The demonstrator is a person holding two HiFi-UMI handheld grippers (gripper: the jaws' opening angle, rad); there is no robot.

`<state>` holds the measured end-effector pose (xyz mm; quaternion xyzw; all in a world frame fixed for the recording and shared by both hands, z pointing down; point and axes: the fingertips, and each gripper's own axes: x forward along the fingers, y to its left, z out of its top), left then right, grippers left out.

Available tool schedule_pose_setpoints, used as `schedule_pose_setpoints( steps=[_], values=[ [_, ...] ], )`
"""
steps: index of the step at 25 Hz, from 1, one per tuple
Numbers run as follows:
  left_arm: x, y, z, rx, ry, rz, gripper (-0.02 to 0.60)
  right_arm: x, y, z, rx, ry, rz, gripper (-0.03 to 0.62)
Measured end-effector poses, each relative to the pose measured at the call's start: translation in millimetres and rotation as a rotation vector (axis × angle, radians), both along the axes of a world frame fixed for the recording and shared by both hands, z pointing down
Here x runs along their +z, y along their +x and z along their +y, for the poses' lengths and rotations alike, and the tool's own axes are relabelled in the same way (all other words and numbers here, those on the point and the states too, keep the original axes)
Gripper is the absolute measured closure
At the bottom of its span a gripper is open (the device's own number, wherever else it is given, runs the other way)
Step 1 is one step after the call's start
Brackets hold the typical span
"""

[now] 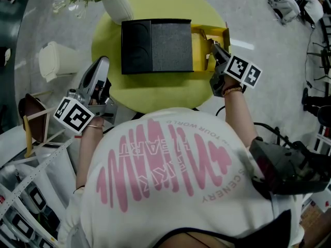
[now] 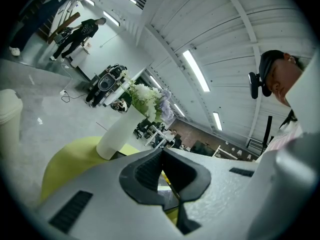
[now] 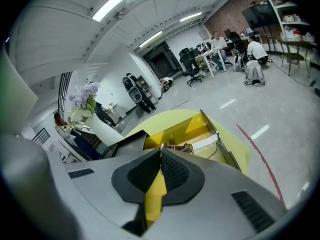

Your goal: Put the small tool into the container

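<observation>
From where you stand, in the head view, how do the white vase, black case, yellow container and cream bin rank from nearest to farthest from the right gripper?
1. Yellow container: right beside the right gripper, at the table's right edge.
2. Black case: mid-table, to its left.
3. White vase: the table's far-left edge.
4. Cream bin: on the floor, farthest left.

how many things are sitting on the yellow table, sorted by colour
black: 1, the box
yellow: 1, the open container
white: 1, the vase
total: 3
</observation>
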<state>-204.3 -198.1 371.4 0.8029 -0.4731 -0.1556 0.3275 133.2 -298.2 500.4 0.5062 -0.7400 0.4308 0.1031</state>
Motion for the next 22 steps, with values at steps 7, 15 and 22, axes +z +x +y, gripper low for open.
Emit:
schedule_pose_setpoints(
  steps=[7, 15, 22],
  values=[
    [-5.8, 4.6, 7.3, -0.006, 0.009, -0.009, 0.574, 2.9, 3.0, 4.6, -0.006, -0.005, -0.006, 0.583],
    [-9.7, 7.9, 28.2, -0.041, 0.003, -0.026, 0.574, 4.9, 6.7, 7.7, -0.022, -0.006, -0.006, 0.583],
    [-15.8, 25.5, 50.0, -0.09, 0.005, -0.043, 0.574, 10.4, 18.8, 8.5, -0.033, -0.035, -0.036, 0.583]
  ],
)
